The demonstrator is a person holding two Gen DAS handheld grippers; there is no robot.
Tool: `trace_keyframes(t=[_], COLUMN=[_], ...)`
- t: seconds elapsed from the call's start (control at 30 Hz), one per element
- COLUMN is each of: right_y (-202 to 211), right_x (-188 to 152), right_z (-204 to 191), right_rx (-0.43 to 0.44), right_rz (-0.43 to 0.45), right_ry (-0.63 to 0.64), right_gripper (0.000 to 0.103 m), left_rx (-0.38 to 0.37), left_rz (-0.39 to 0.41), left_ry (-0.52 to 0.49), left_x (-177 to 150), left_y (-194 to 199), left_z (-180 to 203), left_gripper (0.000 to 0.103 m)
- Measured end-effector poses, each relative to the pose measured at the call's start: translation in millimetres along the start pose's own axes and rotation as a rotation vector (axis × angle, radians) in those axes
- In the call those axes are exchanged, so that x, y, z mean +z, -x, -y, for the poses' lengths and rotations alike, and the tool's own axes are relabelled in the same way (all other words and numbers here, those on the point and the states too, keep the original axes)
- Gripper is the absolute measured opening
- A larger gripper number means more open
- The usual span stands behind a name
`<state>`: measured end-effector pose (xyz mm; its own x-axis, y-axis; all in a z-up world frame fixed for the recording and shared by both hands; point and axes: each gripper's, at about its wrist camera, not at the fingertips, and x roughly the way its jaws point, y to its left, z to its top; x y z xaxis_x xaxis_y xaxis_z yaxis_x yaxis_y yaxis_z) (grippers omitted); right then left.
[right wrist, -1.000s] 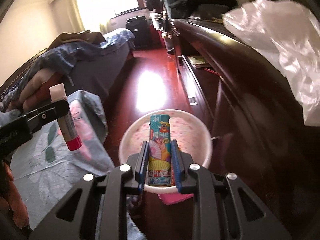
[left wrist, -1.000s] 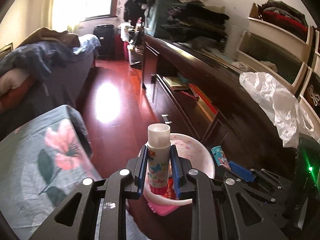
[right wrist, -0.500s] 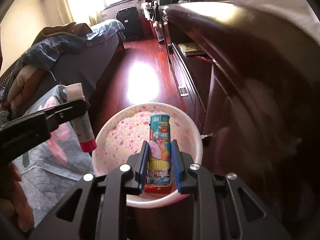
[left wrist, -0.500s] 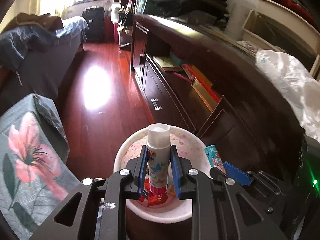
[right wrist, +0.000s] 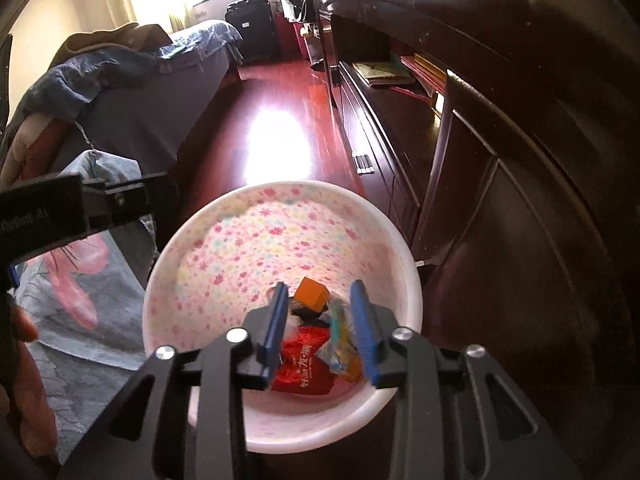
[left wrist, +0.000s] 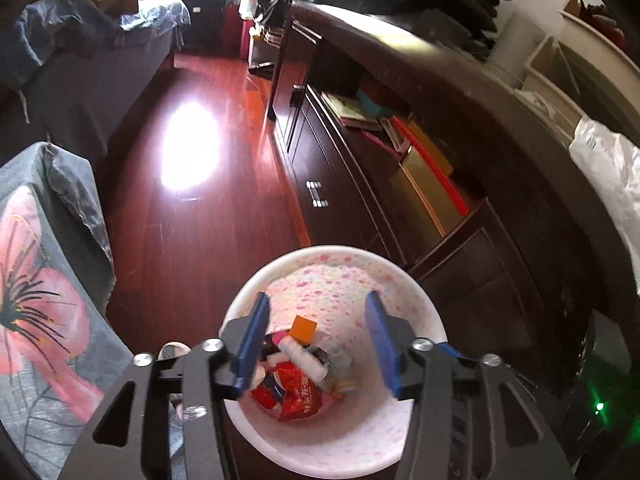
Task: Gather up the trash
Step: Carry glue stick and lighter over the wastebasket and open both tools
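Left gripper (left wrist: 316,340) & right gripper (right wrist: 320,322) w/ jaws just opening, nothing gripped, over white floral-print plastic bin (left wrist: 400,276). Inside: red crinkled wrapper (right wrist: 306,360), orange cardboard box (right wrist: 312,294), white glue-stick tube (left wrist: 302,358). Dark wooden cabinet (left wrist: 460,280) just beside the bin.

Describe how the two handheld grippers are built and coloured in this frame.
Both the left gripper and the right gripper share one design: black angular linkage arms with triangular cut-outs, silver round bolt heads, and flat blue pads lining the fingers. White lettering marks the left gripper's black body.
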<state>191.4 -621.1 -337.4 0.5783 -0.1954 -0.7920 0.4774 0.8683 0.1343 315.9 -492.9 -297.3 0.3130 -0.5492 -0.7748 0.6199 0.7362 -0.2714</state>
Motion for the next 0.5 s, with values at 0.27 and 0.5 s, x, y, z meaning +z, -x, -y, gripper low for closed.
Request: trace_keyframes(t=[0.27, 0.5], right_y=[30, 68], right_x=[0, -3], right_z=[-6, -24], right_rx=[-0.003, -0.014], right_rz=[0.025, 0.054], right_ry=[-0.004, -0.011], right_gripper=[0.058, 0.081], left_rx=[0.020, 0.055], left_rz=[0.069, 0.150], left_ry=[-0.010, 0.004], left_x=[6, 4], left_y=[35, 86], left_z=[3, -1], left_gripper=[0.066, 0.082])
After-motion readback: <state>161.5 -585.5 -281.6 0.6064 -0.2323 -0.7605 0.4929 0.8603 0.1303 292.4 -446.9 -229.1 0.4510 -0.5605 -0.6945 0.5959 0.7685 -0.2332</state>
